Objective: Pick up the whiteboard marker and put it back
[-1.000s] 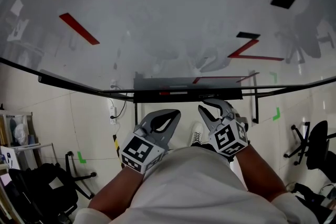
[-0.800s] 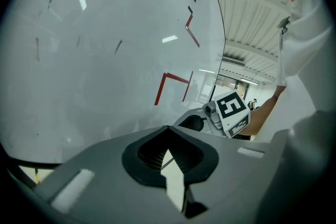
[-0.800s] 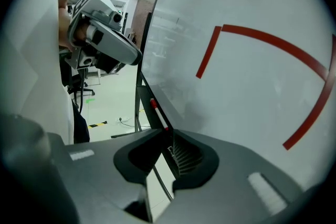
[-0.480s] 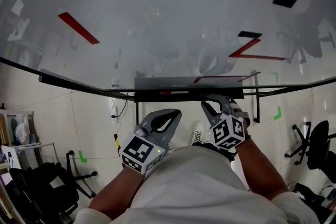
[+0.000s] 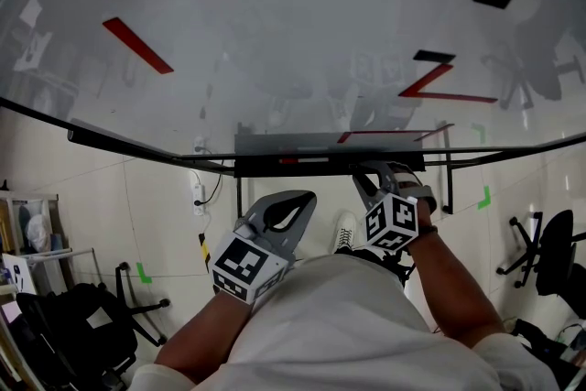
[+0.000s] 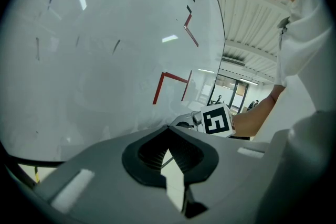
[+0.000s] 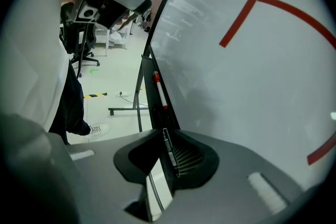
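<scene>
A whiteboard fills the top of the head view, with a dark tray along its lower edge. My right gripper reaches up to that tray. In the right gripper view, my right gripper is shut on a thin black marker with white print, which lies in line with the tray. A white marker with red ends rests farther along the tray, and shows in the head view too. My left gripper hangs below the tray, shut and empty.
Red lines and black patches mark the whiteboard. Below it are the board's stand legs and a wall socket with a cable. Office chairs stand at the right and lower left, with a shelf at the far left.
My right gripper has risen and turned toward the tray, and its tips now reach the tray's edge. The left gripper has stayed where it was.
</scene>
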Action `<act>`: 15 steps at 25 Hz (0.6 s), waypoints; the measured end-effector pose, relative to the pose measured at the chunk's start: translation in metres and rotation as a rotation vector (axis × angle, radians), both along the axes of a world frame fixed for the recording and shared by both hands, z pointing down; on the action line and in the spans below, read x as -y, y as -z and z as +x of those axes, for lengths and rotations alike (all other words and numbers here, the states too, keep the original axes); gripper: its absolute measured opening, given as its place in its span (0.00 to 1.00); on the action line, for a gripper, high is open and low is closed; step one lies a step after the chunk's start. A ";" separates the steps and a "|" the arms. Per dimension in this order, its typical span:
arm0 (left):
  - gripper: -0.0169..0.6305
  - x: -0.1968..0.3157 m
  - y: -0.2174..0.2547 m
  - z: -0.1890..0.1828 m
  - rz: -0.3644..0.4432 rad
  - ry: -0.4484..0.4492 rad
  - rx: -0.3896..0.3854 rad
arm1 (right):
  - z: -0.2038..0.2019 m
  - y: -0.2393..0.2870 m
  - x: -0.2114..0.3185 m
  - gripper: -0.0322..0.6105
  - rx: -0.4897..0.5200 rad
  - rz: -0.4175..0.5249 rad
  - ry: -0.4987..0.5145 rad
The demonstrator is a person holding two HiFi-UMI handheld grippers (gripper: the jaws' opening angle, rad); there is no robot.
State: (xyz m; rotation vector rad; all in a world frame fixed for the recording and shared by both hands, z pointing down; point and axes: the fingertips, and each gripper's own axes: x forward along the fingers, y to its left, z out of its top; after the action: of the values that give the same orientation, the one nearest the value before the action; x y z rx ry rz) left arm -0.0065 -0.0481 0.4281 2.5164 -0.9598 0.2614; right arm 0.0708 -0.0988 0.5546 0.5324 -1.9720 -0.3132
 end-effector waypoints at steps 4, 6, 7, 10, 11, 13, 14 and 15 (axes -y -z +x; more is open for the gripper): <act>0.05 -0.001 0.000 -0.001 -0.005 -0.001 0.000 | 0.001 -0.005 0.003 0.14 -0.042 0.011 0.022; 0.05 -0.002 -0.001 -0.001 -0.007 -0.003 0.000 | 0.002 -0.007 0.005 0.14 -0.065 0.013 0.035; 0.05 -0.002 -0.001 -0.001 -0.007 -0.003 0.000 | 0.002 -0.009 0.005 0.14 -0.075 0.012 0.043; 0.05 -0.002 0.000 -0.002 -0.006 0.000 -0.001 | 0.001 -0.013 0.003 0.14 -0.095 0.012 0.065; 0.05 -0.002 0.000 -0.002 -0.006 0.000 0.000 | 0.001 -0.014 0.003 0.14 -0.102 0.015 0.069; 0.05 -0.002 0.001 -0.002 -0.005 0.000 0.000 | 0.001 -0.015 0.004 0.14 -0.118 0.024 0.076; 0.05 -0.002 0.001 -0.002 -0.005 0.000 -0.001 | 0.001 -0.015 0.005 0.14 -0.129 0.029 0.084; 0.05 -0.002 0.000 -0.003 -0.005 -0.001 -0.001 | 0.001 -0.016 0.006 0.14 -0.140 0.034 0.094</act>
State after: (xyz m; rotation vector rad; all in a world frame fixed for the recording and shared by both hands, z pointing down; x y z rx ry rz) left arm -0.0091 -0.0461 0.4277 2.5124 -0.9572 0.2626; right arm 0.0722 -0.1045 0.5702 0.4287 -1.8617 -0.4318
